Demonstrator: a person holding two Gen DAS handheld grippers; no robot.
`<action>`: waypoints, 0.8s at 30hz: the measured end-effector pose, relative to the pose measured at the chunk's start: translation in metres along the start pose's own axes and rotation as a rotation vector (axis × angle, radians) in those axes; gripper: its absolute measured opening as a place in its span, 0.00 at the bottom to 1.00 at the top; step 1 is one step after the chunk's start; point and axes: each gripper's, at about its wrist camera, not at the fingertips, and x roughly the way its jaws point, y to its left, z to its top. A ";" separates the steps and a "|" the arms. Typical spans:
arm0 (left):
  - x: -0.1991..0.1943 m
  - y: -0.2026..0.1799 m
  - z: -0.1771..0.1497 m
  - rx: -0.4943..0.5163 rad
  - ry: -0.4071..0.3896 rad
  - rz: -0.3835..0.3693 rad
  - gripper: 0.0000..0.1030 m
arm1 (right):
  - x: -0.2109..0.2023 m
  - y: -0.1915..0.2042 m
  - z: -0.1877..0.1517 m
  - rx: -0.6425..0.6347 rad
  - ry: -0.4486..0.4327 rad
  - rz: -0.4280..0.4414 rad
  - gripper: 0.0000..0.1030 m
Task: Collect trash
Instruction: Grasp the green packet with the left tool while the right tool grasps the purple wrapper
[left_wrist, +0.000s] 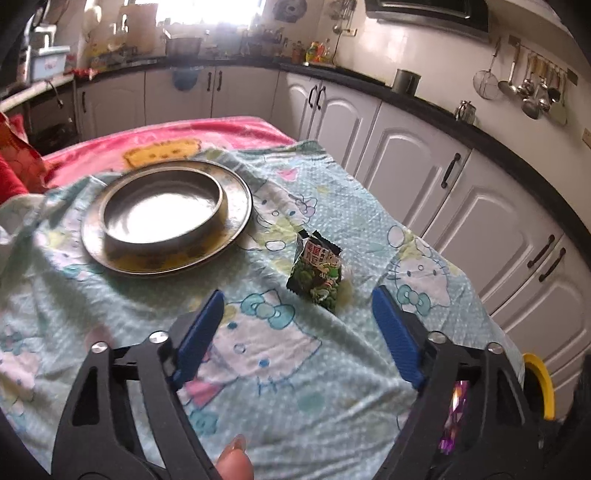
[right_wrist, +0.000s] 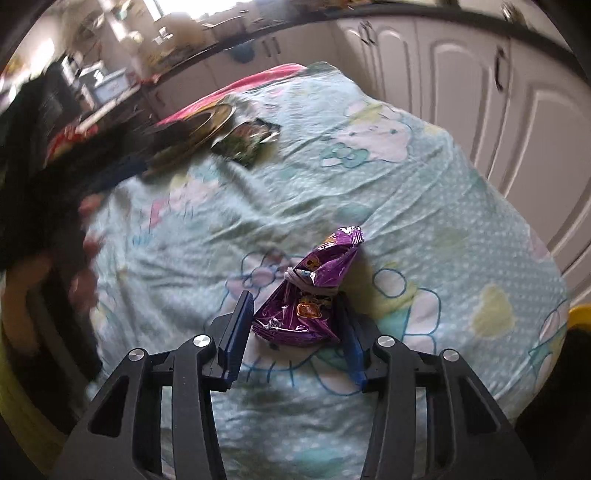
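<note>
between the blue pads of the right gripper (right_wrist: 295, 325) lies a crumpled purple snack wrapper (right_wrist: 308, 295) on the light green cartoon blanket (right_wrist: 424, 206). the right pad touches it, the left pad stands just beside it, so a firm grasp i cannot tell. the left gripper (left_wrist: 297, 314) is spread apart with nothing inside, and a green snack packet (left_wrist: 318, 272) stands just ahead of its fingertips, near a steel bowl (left_wrist: 162, 210) resting on a steel plate (left_wrist: 236, 192).
</note>
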 end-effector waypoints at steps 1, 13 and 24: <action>0.006 0.001 0.002 -0.010 0.009 0.000 0.63 | -0.002 0.005 -0.003 -0.026 -0.002 0.000 0.41; 0.057 0.011 0.008 -0.102 0.104 -0.036 0.34 | -0.054 0.021 -0.024 -0.065 -0.037 0.084 0.40; 0.036 -0.016 0.002 -0.043 0.103 -0.113 0.03 | -0.113 -0.014 -0.027 0.018 -0.163 0.015 0.40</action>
